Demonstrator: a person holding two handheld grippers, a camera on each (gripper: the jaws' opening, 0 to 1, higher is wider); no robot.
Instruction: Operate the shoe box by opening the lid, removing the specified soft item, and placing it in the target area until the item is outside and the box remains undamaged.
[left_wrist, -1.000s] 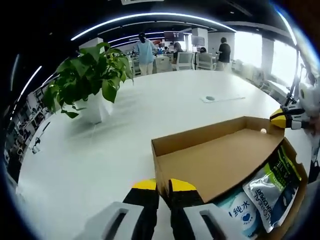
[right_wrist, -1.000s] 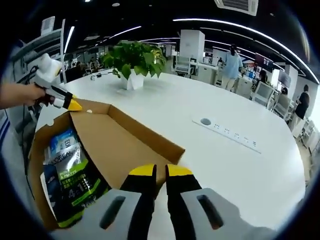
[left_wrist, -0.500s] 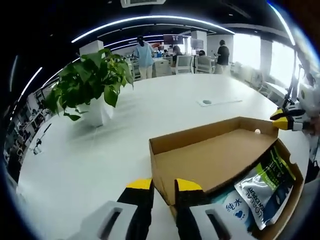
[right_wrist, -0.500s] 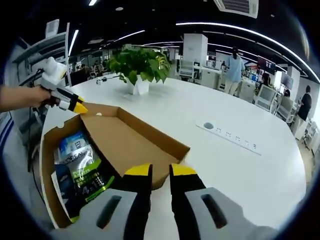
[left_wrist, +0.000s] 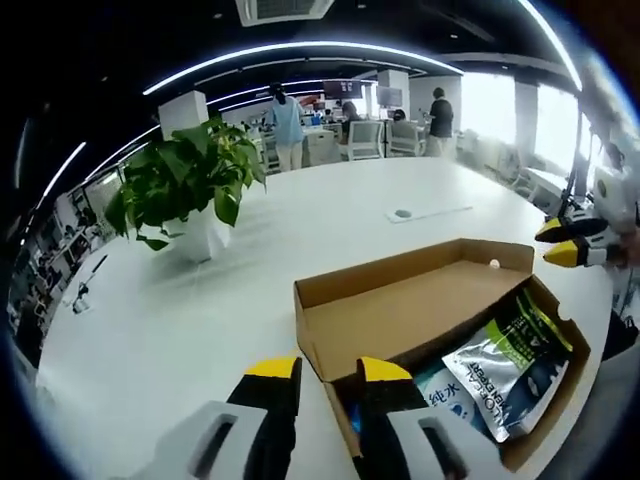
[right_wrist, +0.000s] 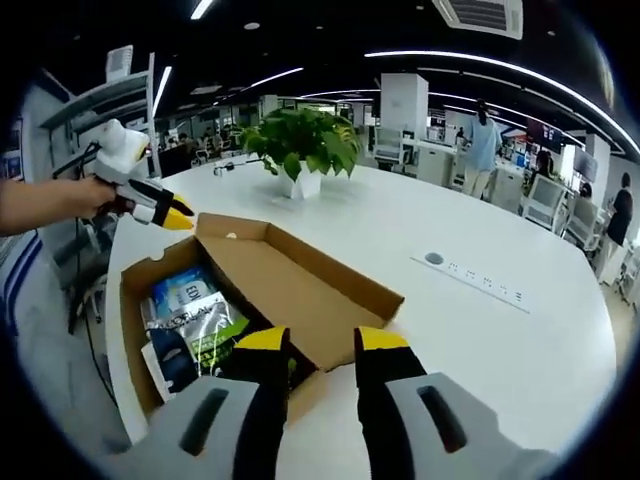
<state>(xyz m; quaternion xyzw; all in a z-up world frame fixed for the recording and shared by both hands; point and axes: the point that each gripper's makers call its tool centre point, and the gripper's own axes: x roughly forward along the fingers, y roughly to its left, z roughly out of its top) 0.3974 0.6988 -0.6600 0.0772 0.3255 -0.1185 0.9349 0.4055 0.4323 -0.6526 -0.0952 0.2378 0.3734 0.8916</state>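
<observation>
Standing with the lid (left_wrist: 420, 300) folded back off the shoe box (right_wrist: 135, 345) on the white table (left_wrist: 200, 300), both the left gripper (left_wrist: 328, 369) and the right gripper (right_wrist: 323, 340) parted and empty, next likely reaching in for the soft pouch (left_wrist: 505, 355) lying inside.

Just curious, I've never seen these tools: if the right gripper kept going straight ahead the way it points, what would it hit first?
Probably the open cardboard lid of the shoe box, lying right beyond the right gripper; depth is hard to judge.
</observation>
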